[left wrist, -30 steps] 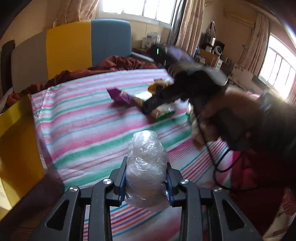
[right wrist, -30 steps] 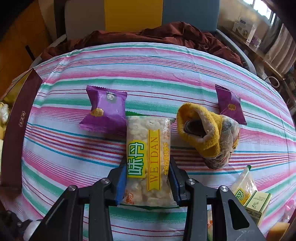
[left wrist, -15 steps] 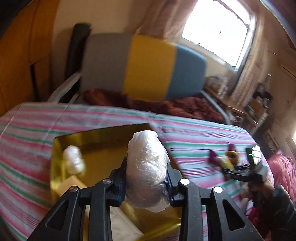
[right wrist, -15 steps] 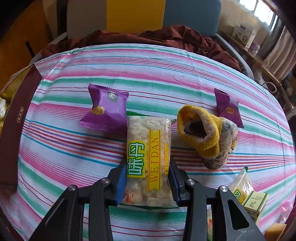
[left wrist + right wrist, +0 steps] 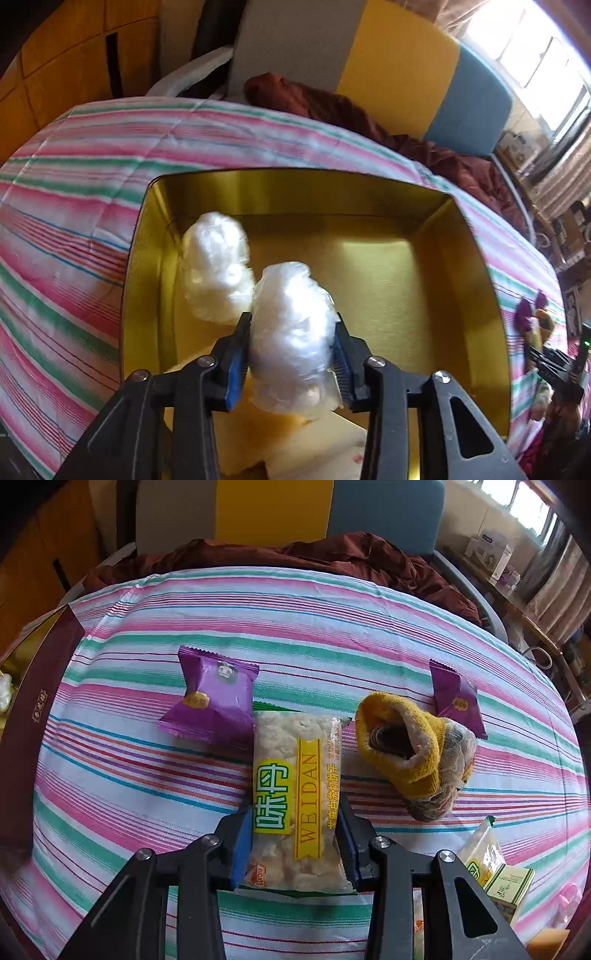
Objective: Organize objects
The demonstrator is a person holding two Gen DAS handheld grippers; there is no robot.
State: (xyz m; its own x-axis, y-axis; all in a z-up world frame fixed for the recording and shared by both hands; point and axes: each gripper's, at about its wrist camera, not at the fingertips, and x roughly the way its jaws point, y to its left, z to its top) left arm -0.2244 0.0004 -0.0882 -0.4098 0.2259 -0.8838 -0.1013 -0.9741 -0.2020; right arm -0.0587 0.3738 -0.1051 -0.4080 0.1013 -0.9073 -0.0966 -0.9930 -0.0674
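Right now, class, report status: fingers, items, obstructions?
Left gripper shut on plastic-wrapped bundle, over gold box. Right gripper shut on Weidan snack pack. Nothing blocking.

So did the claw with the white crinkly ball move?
Yes. The left claw, shut on the plastic-wrapped ball, swung from over the striped cloth to above the gold box, near another wrapped ball inside.
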